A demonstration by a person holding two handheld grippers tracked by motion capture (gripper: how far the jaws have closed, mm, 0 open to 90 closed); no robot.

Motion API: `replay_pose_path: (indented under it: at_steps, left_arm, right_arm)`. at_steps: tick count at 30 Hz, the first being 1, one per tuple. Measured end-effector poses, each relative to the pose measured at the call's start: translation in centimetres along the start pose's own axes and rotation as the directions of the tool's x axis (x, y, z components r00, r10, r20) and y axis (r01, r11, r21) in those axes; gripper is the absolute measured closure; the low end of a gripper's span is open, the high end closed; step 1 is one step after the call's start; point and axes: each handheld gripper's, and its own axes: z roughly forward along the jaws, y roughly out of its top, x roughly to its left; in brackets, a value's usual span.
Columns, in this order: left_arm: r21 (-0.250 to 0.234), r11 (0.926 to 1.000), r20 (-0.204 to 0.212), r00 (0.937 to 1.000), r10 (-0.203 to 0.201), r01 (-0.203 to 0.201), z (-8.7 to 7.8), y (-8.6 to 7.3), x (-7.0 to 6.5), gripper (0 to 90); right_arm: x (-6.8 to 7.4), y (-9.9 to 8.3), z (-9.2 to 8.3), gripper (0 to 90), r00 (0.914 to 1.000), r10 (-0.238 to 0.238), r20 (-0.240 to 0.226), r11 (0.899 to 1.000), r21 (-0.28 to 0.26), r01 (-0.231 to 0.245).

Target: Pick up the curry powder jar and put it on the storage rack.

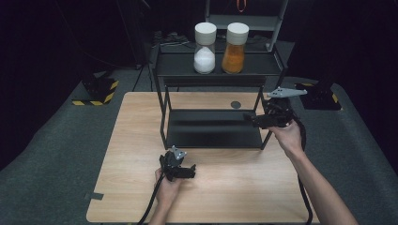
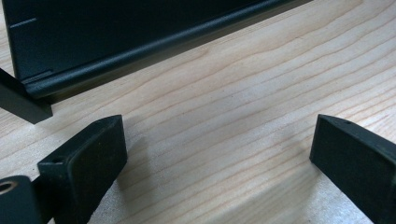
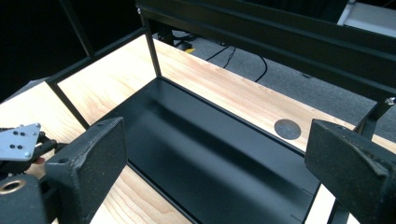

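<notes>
- Risk of collision with the rack (image 1: 212, 70) is judged the main one: the right gripper (image 1: 251, 119) is held just beside the front right post (image 1: 265, 136), at the level of the lower shelf (image 1: 213, 129), with its jaws apart and nothing between them. If it is pushed forward without care, a jaw can be caught on the post or on the shelf edge, and the whole rack can be shifted on the table (image 1: 141, 140).
- Two jars stand above and beyond this gripper on the top shelf: the jar of white powder (image 1: 205, 42) and the jar of orange powder (image 1: 234, 42), close beside each other. A knock on the frame is likely to be passed up to them, so one jar could be tipped or pushed against its neighbour.
- If a jar is reached for from here, the gripper must be lifted past the top shelf edge; contact with that edge from below is possible.
- The left gripper (image 1: 187, 171) is rested low on the table in front of the rack, jaws wide apart and empty over bare wood. Its cable (image 1: 150, 208) is trailed back to the table edge and could be dragged if this hand is moved quickly.
</notes>
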Motion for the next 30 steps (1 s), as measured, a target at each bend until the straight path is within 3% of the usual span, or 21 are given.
replay_pose_path:
  at_steps: [13,30]
  left_arm:
    - [0.002,1.0,-0.002,1.0,0.007,-0.007,0.0,0.0,0.0,3.8]
    - [0.002,1.0,-0.002,1.0,0.007,-0.007,0.0,0.0,0.0,3.8]
  right_arm:
    - [0.5,-2.3,0.7,5.4,0.9999,0.008,0.006,1.0,-0.001,-0.008]
    - [1.1,-5.8,2.5,6.9,0.9998,0.02,-0.002,0.999,0.037,-0.02]
